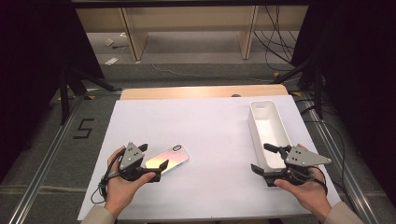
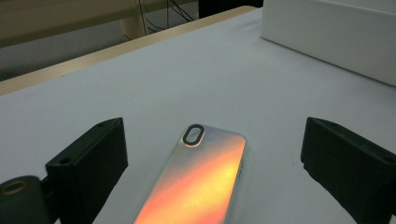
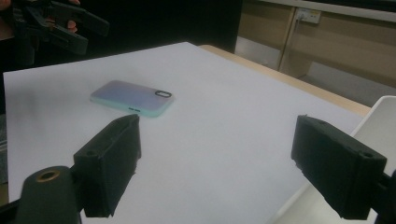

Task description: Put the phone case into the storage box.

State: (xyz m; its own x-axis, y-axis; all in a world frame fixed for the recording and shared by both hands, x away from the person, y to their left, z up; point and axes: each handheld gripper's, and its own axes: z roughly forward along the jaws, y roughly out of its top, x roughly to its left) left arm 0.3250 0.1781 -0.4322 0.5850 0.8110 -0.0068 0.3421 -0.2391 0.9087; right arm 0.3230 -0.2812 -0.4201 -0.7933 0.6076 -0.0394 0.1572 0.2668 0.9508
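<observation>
One phone case [image 1: 167,158], one white bin [image 1: 268,126] — two claws

Looking along two black jaws standing wide apart over the white counter [image 3: 210,154], with an iridescent phone case [image 3: 132,97] lying flat beyond and a white bin [image 3: 380,126] edging in beside.

Phone case [image 1: 166,159] glossy iridescent plastic; bin [image 1: 280,122] smooth white plastic; table sheet [image 1: 210,135] matt white.

White sheet [image 1: 210,135] covering a wooden table [image 1: 201,92]; grey floor [image 1: 196,53] beyond, with pale wooden furniture legs [image 1: 132,35], black cables [image 1: 275,44], and dark surroundings at both sides
</observation>
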